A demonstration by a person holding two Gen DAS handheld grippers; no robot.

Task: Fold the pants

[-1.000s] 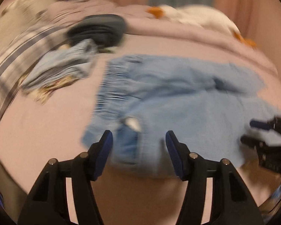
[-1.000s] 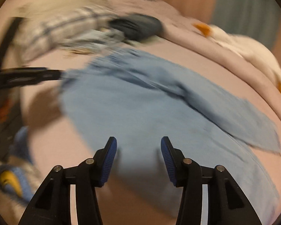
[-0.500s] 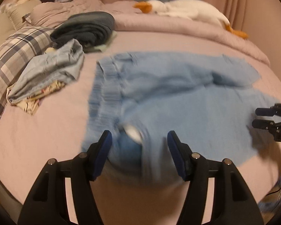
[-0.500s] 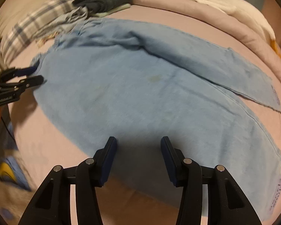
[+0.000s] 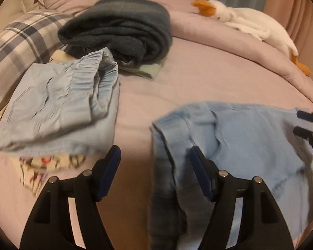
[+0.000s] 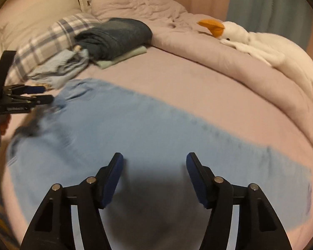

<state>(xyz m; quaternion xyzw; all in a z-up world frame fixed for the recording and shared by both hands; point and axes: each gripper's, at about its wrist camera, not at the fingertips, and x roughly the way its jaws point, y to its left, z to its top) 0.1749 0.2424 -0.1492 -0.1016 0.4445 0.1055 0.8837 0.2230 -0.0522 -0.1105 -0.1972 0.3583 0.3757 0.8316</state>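
Light blue pants [image 6: 146,129] lie flat on the pink bed as one long band, with the waist to the left, blurred by motion. My right gripper [image 6: 154,160] hovers over their near middle. Its jaws are opening, and only the cloth and its shadow lie below. In the left wrist view the pants [image 5: 250,137] fill the lower right. My left gripper [image 5: 155,156] hangs over the waist edge with jaws opening, and the pads do not press the cloth. Each gripper shows in the other's view: the left gripper [image 6: 41,93] and the right gripper [image 5: 300,123].
A folded pale blue garment [image 5: 58,108] sits left of the pants on floral cloth. Behind it are a dark folded blanket [image 5: 119,33], a plaid pillow [image 5: 20,41], a bunched pink duvet [image 6: 148,6] and a white goose plush [image 6: 250,39] along the far right.
Both hands have moved across the bed and both pairs of jaws stand wider. The left view has swung left onto the folded pile. The pants, earlier with two legs spread, now read as one band.
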